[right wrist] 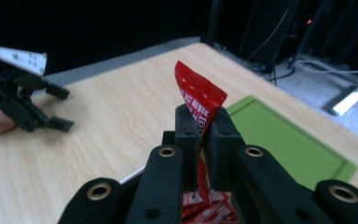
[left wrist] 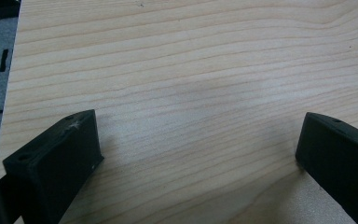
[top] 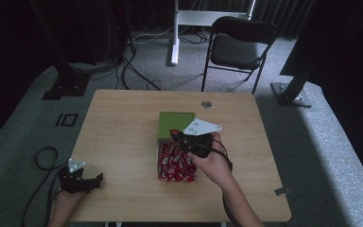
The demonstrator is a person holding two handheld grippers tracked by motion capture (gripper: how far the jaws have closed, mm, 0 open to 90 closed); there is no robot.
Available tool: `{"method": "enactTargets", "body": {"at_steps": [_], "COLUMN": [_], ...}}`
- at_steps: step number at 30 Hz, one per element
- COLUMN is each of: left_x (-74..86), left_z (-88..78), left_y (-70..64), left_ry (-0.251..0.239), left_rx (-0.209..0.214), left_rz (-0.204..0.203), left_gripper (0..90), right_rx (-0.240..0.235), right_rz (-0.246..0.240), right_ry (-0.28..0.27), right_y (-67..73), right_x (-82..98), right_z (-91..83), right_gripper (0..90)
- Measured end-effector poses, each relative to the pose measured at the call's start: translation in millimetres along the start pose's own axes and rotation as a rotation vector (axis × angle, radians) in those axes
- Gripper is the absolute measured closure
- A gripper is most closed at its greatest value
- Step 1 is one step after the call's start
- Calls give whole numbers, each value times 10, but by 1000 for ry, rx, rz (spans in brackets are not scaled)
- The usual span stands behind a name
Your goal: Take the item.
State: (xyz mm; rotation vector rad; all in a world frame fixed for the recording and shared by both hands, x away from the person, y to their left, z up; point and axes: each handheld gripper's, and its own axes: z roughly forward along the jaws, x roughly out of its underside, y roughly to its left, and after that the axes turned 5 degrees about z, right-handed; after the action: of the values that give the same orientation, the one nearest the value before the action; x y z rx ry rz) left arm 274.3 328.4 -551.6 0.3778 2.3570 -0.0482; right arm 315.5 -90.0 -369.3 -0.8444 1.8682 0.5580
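My right gripper [right wrist: 204,122] is shut on a red snack packet [right wrist: 200,100], which sticks up between the black pads with its lower end hanging below them. In the high view this gripper [top: 177,137] hovers over a heap of red packets [top: 175,164] at the table's middle, just in front of a flat green lid [top: 176,123]. At the near left corner my left gripper [top: 97,179] rests low on the table. Its jaws [left wrist: 198,140] stand wide apart over bare wood with nothing between them.
The wooden table [top: 123,123] is bare on its left half and along the far edge, with a small round grommet [top: 206,103] at the back. A black chair [top: 238,45] stands on the carpet beyond the table. Cables [top: 42,161] trail off the left side.
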Motion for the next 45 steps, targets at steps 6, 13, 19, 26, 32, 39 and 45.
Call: {"method": "enactTargets", "body": {"at_steps": [6,13,19,26,32,39,45], "left_x": [0,0,0,0,0,1,1], "left_z": [0,0,0,0,1,2,1], "left_y": [-2,0,0,0,-1,-2,-1], "left_ry": [0,0,0,0,-1,-2,0], "left_rx": [1,0,0,0,-1,0,0], "left_rz": [-2,0,0,0,0,-2,0], "left_gripper": [7,7,7,7,7,7,7], "right_rx": [43,125,181,221,236,219,211], "right_rz": [33,73,130,191,238,292,317], "right_ry": [-64,-91,-76,-32,-2,24,50], "right_y": [-156,-431,-668,-869,-949,-989,-1000], "right_x": [-141,-153,15,317,552,802,930], "right_z": [-239,-487,-591,-559,-482,-358,-252], "right_gripper": [850,850,850,849,849,848,848]}}
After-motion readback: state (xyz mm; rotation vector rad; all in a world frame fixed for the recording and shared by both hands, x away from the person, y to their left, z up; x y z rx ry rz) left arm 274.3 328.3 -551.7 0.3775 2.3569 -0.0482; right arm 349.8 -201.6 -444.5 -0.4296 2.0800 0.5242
